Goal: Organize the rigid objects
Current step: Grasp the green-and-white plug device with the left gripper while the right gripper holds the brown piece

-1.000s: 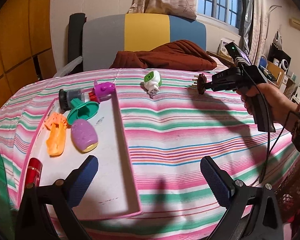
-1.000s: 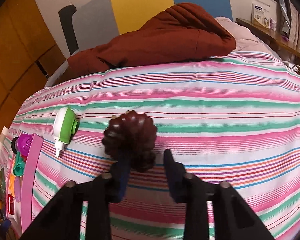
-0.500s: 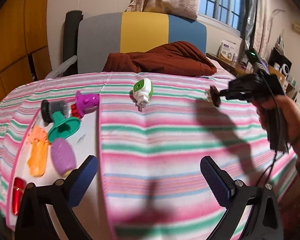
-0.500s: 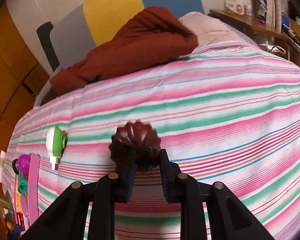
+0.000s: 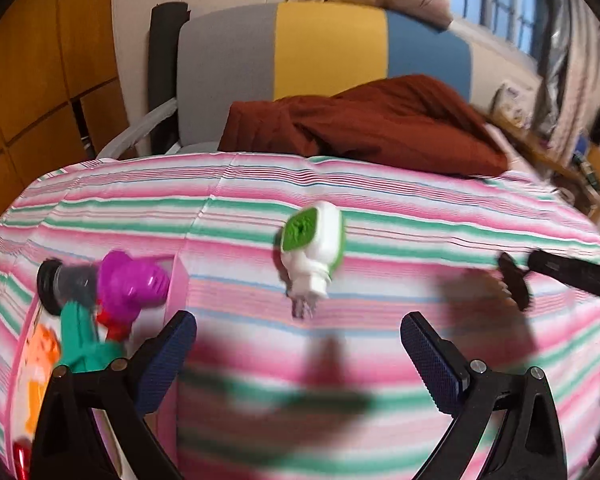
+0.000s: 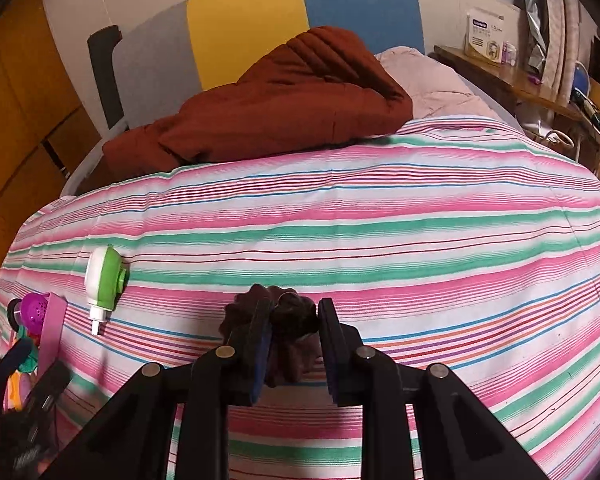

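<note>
Brown fluted mould (image 6: 276, 332) half hidden between opening right gripper (image 6: 292, 344), left gripper (image 5: 298, 354) spread, empty

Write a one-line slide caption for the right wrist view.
Right tool, jaws opening, with a dark brown fluted mould between them above the striped bedcover; a green-and-white plug-in device lies left.

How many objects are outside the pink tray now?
2. The green-and-white plug-in device lies on the striped cloth beside the tray; the dark brown fluted mould is between the right tongs, whose jaws are opening. Others may be hidden.
</note>
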`<state>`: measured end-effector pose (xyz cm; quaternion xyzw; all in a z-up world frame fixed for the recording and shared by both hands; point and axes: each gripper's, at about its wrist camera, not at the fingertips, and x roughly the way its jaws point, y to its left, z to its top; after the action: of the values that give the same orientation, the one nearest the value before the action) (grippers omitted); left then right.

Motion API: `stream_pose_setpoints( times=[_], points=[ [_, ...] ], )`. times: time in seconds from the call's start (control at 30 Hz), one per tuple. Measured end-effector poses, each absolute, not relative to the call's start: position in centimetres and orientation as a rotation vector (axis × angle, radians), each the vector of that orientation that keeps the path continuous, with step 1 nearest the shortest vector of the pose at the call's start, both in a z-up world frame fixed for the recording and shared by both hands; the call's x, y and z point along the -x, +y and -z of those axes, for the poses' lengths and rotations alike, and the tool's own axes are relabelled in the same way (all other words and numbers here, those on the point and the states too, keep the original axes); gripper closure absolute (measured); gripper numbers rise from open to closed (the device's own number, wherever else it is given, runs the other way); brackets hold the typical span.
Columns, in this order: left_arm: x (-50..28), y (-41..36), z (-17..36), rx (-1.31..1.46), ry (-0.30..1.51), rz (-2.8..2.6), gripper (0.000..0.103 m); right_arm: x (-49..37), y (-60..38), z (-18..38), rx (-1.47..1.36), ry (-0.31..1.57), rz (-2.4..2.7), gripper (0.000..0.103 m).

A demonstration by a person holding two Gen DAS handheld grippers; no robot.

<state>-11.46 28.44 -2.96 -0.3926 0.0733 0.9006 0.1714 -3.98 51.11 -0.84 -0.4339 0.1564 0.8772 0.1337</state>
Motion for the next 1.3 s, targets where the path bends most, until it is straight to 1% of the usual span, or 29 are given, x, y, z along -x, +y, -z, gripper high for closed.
stream_pose_setpoints(
  times=[0.03,0.27,0.33,0.4,0.43,0.47,0.5,0.57,0.7,0.83,0.87,0.9,0.93,1.0,1.03,1.07,1.1,1.13,1.17,1.3],
  points=[
    [12.2,28.9,3.2,1.126,0.23,-2.567,0.0,3.8,51.0,0.7,1.258,0.454,-2.543,0.073],
    [17.0,31.8,5.2,1.16,0.412,-2.612,0.0,4.0,51.5,0.8,1.267,0.474,-2.516,0.071],
    [17.7,32.2,5.7,1.146,0.442,-2.607,0.009,4.1,51.6,1.0,1.28,0.485,-2.51,0.07],
    [18.3,32.2,6.2,1.127,0.421,-2.556,0.029,4.1,51.7,1.1,1.294,0.497,-2.499,0.069],
    [18.5,32.3,6.4,1.131,0.415,-2.537,0.034,4.1,51.8,1.2,1.301,0.507,-2.496,0.069],
    [18.4,32.3,6.7,1.13,0.404,-2.514,0.044,4.1,51.8,1.2,1.305,0.517,-2.492,0.069],
    [18.0,32.3,6.7,1.107,0.388,-2.495,0.051,4.1,52.0,1.3,1.307,0.531,-2.488,0.069],
    [17.4,32.4,6.6,1.098,0.38,-2.484,0.051,4.0,52.1,1.2,1.302,0.549,-2.483,0.068],
    [16.2,31.3,6.0,1.13,0.183,-2.394,0.051,3.7,52.6,1.1,1.287,0.579,-2.471,0.068],
    [14.2,29.7,6.2,1.216,-0.216,-2.115,0.051,3.6,53.2,1.3,1.286,0.62,-2.454,0.069],
    [13.8,29.7,6.7,1.252,-0.288,-2.039,0.051,3.5,53.3,1.4,1.288,0.627,-2.449,0.069],
    [13.4,29.5,7.2,1.27,-0.333,-2.007,0.051,3.5,53.4,1.5,1.29,0.635,-2.446,0.069],
    [13.1,29.4,7.1,1.255,-0.342,-2.023,0.051,3.5,53.4,1.5,1.291,0.64,-2.444,0.069],
    [12.7,29.5,7.0,1.249,-0.319,-2.037,0.049,3.4,53.5,1.6,1.289,0.649,-2.442,0.069],
    [12.6,29.5,6.8,1.254,-0.297,-2.054,0.047,3.3,53.5,1.5,1.287,0.651,-2.441,0.069],
    [12.5,29.5,6.4,1.253,-0.255,-2.1,0.038,3.2,53.6,1.5,1.282,0.653,-2.437,0.069],
    [12.3,29.5,6.0,1.255,-0.186,-2.179,0.019,3.1,53.7,1.5,1.274,0.656,-2.431,0.069],
    [12.2,29.2,5.8,1.255,-0.143,-2.24,0.011,3.0,53.9,1.4,1.267,0.662,-2.427,0.069],
    [12.1,28.8,5.6,1.247,-0.121,-2.303,0.006,2.9,54.1,1.4,1.261,0.669,-2.424,0.069],
    [12.0,27.0,5.5,1.259,-0.182,-2.36,0.005,2.6,54.7,1.2,1.235,0.715,-2.423,0.069]
  ],
)
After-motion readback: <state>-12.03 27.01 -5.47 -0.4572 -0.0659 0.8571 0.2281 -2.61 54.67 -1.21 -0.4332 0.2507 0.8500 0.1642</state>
